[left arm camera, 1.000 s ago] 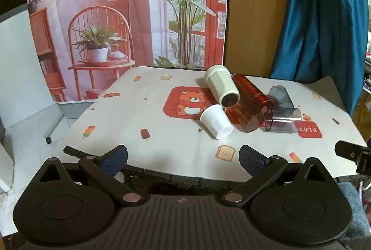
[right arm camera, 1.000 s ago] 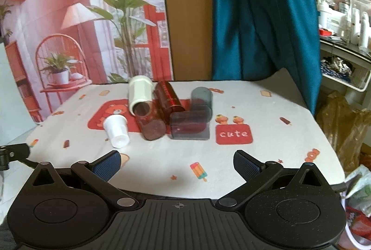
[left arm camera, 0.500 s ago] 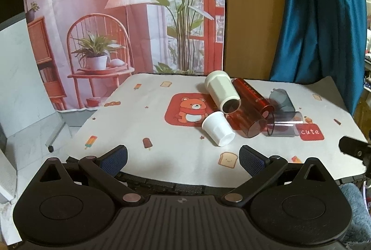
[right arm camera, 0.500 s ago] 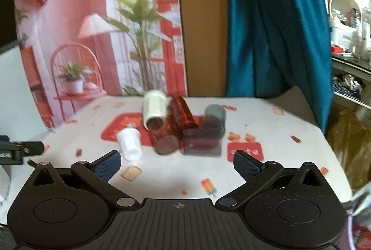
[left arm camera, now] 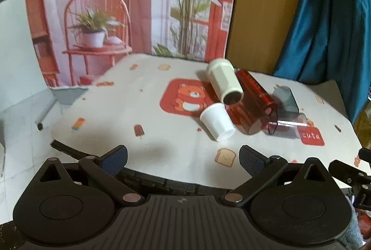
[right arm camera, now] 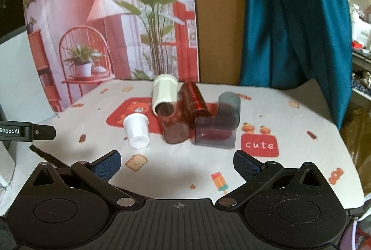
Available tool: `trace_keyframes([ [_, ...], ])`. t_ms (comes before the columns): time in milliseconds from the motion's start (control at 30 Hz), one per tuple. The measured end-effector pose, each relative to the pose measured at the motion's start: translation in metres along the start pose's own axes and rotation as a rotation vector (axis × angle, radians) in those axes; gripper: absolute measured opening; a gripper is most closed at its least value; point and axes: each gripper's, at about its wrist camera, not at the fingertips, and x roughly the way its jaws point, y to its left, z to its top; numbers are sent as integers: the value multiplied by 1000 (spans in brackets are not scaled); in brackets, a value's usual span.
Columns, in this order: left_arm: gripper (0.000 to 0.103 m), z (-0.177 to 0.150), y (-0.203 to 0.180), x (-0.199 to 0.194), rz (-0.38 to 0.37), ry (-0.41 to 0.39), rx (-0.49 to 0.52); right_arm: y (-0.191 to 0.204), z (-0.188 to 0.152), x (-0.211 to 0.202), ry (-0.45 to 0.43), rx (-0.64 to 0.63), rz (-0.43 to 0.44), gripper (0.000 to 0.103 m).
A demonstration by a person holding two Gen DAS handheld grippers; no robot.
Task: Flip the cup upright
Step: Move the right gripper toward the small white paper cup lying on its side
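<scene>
Several cups lie on their sides in a cluster on the table. A small white cup [left arm camera: 217, 120] [right arm camera: 136, 130] is nearest the front left. Behind it lie a cream cup [left arm camera: 223, 80] [right arm camera: 164, 93], red translucent cups [left arm camera: 251, 101] [right arm camera: 185, 115] and smoky grey cups [left arm camera: 286, 120] [right arm camera: 216, 131]. My left gripper [left arm camera: 183, 159] is open and empty at the table's near edge, short of the cups. My right gripper [right arm camera: 177, 164] is open and empty, also short of them.
The table [left arm camera: 129, 110] has a white cloth with a bear patch [left arm camera: 185, 99] and a "cute" patch [right arm camera: 259, 145]. A printed backdrop [right arm camera: 104, 18] and a teal curtain [right arm camera: 296, 18] stand behind. The other gripper's tip shows at the left [right arm camera: 25, 131] and at the right [left arm camera: 350, 173].
Both grippers have risen and tilted a little, so the cups sit lower in both views. The cups have not moved. Both grippers stay open.
</scene>
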Motion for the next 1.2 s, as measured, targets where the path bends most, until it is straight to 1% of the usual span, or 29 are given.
trace_keyframes([
  [167, 103, 4, 4, 21, 0, 34, -14, -1, 7, 21, 11, -3, -40, 103],
  [233, 103, 6, 4, 30, 11, 47, -16, -4, 10, 31, 19, 6, -53, 103],
  [333, 103, 10, 6, 43, 42, 54, -17, -9, 11, 47, 26, 9, -38, 103],
  [433, 103, 12, 10, 49, 78, 31, -17, -10, 11, 63, 47, 10, -32, 103],
  [533, 103, 15, 14, 60, 92, 48, -6, -12, 9, 76, 69, 26, -25, 103],
  [700, 103, 19, 21, 67, 65, 41, -15, -16, 6, 93, 70, 35, -35, 103],
  [767, 103, 18, 22, 71, 78, 48, -19, -14, 6, 98, 69, 27, -31, 103],
  [867, 103, 15, 24, 80, 98, 81, -24, -12, 5, 102, 72, 18, -24, 103],
  [1033, 103, 6, 33, 84, 77, 107, -84, -12, 1, 107, 78, 21, -36, 103],
  [1200, 103, -7, 38, 89, 93, 138, -106, -11, -5, 109, 82, 21, -21, 103],
])
